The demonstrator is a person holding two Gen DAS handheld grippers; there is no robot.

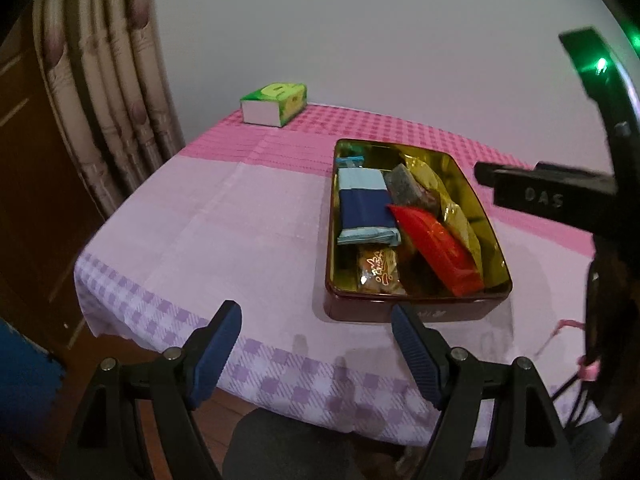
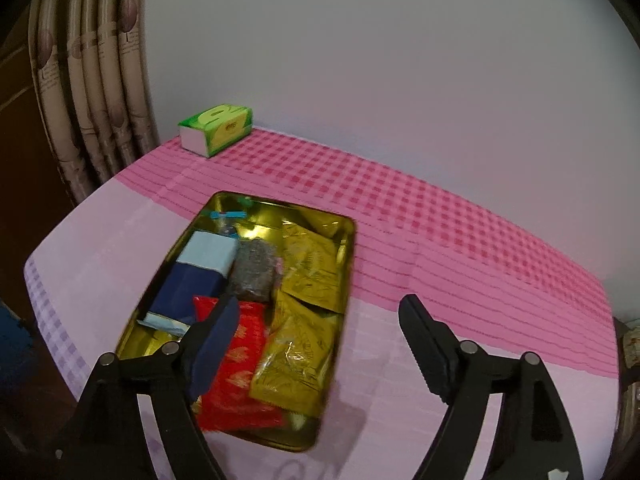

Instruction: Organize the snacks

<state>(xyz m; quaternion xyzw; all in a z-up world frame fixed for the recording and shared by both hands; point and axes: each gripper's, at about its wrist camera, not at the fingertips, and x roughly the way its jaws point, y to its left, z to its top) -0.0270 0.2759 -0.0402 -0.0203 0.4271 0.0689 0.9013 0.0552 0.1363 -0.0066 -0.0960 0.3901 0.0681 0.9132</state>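
A gold-lined tin (image 1: 468, 184) with dark red walls sits on the table and holds several snacks: a blue and light-blue pack (image 1: 364, 208), a red packet (image 1: 440, 252), a grey packet (image 1: 406, 190), gold packets (image 1: 460, 216) and a small clear-wrapped snack (image 1: 378, 270). My left gripper (image 1: 316, 354) is open and empty, held near the table's front edge before the tin. My right gripper (image 2: 320, 346) is open and empty above the tin's (image 2: 348, 232) near end, over the red packet (image 2: 236, 376) and gold packets (image 2: 298, 356). The right gripper's body (image 1: 540, 194) shows in the left wrist view.
A green tissue box (image 1: 276, 104) stands at the table's far left corner, also in the right wrist view (image 2: 218, 128). A pink and lilac checked cloth (image 1: 224, 232) covers the table. Curtains (image 1: 104, 92) hang at the left. A white wall stands behind the table.
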